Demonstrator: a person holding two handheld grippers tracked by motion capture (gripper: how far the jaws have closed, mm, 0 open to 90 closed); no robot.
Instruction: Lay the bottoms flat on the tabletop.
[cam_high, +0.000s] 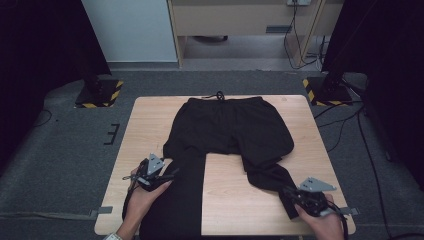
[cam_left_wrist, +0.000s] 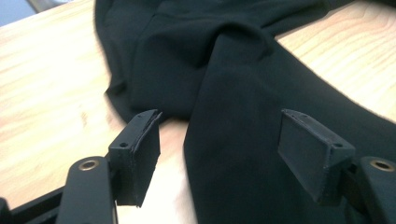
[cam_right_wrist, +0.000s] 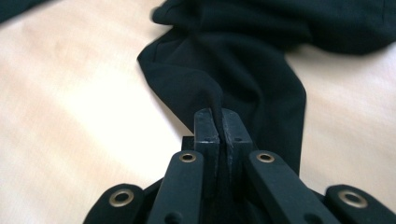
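- While black cloth trousers (cam_high: 227, 132) lie flat on the light wooden table (cam_high: 150, 120), waistband at the far edge and legs toward me, I hold a claw in each hand.
- My left gripper (cam_high: 159, 176) sits at the near-left, jaws wide apart, over the outer edge of the left trouser leg (cam_left_wrist: 261, 154); one pad is above bare wood, the other above cloth, nothing gripped.
- My right gripper (cam_high: 292, 196) is at the near-right corner, jaws pinched tight on a fold of the right trouser leg (cam_right_wrist: 233, 79) near its hem.
- That right leg looks bunched & twisted btwn knee and claw.
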